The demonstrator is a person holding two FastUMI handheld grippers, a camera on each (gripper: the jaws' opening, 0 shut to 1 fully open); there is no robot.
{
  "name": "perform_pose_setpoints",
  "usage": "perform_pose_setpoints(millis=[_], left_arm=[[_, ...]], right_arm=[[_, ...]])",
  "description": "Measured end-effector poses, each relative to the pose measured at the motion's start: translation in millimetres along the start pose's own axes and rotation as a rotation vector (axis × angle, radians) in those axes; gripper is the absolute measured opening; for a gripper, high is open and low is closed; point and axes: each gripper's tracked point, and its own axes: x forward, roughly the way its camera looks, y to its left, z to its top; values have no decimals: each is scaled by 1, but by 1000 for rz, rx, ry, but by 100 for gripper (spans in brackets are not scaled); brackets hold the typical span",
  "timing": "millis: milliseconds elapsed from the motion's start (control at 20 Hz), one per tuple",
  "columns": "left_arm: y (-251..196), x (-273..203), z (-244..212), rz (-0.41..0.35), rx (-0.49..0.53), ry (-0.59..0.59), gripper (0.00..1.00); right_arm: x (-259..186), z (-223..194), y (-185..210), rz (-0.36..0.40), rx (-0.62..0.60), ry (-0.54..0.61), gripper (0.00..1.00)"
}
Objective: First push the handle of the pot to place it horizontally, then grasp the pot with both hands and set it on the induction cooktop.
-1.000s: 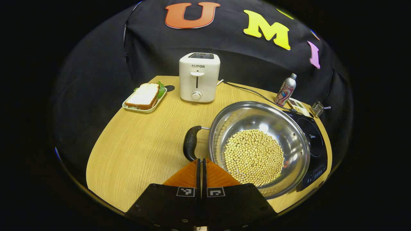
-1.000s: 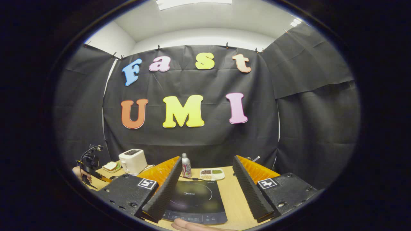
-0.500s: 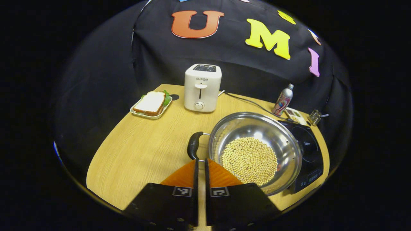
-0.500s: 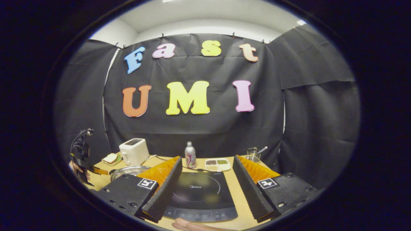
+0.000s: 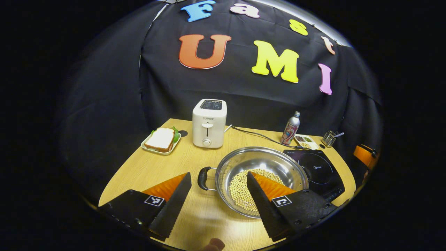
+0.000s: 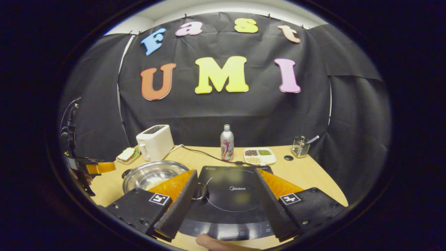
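Your left gripper [image 5: 217, 193] hangs released, fingers spread wide, above the near edge of the round wooden table [image 5: 146, 169], framing the black left handle [image 5: 202, 178] of the shiny steel pot of pale beans [image 5: 260, 179]. Your right gripper [image 6: 224, 200] is likewise splayed and grasping nothing, poised over the flat black induction cooktop [image 6: 232, 195]. The pot rests on the table just beside the cooktop's left edge, not yet on it. With the handle lying to the side, the push step looks finished and the two-handed grasp is in hand. Next you need each gripper brought down onto its own handle and closed before lifting level, so the beans stay put. Farther back stand a white toaster [image 5: 209, 123], a sandwich tray [image 5: 160, 140] and a patterned metal bottle [image 5: 290, 128].
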Motion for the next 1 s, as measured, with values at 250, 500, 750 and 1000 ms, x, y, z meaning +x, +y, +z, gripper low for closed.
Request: perform_pose_setpoints(millis=[250, 500, 750, 1000], left_arm=[[11, 33, -13, 1, 15, 73, 96], [22, 71, -31, 8, 19, 138, 96], [26, 99, -52, 8, 46, 203, 96], [34, 118, -65, 41, 89, 247, 96]], right_arm=[[46, -31, 15, 14, 14, 122, 96], [94, -69, 34, 46, 41, 249, 97], [119, -95, 65, 133, 86, 325, 96], [131, -114, 68, 80, 81, 402, 95]])
